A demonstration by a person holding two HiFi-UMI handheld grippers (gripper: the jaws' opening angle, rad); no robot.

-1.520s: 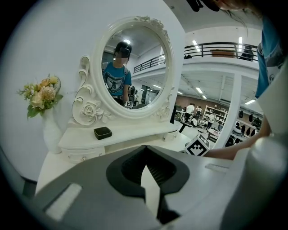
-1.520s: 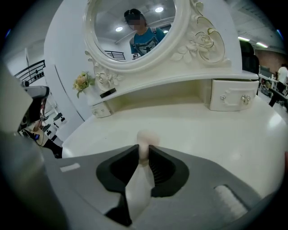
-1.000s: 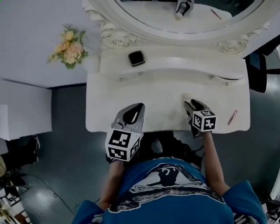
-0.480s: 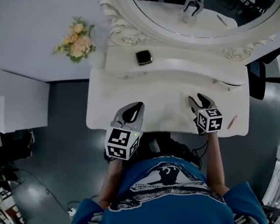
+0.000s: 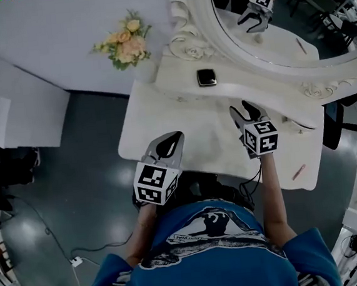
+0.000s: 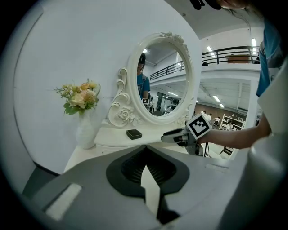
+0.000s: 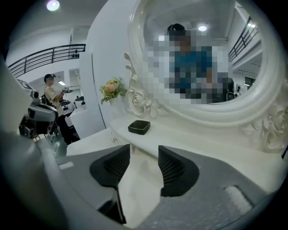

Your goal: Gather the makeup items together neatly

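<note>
- White tabletop (image 5: 193, 131) lies below our two tongs.
- Our left tongs (image 6: 145, 148) are pressed together, pads meeting, with nothing between them.
- Our right tongs (image 7: 144, 152) stand partly spread and hold nothing, over the tabletop.
- We count one black case (image 5: 207, 77), on the raised shelf (image 5: 255, 94) under the mirror (image 5: 189, 44), ahead of both tongs.
- We count one pink pencil (image 5: 299, 171), near the tabletop's right edge, well apart from the case.
- We count one bunch of flowers (image 5: 125, 42), left of the mirror.
</note>
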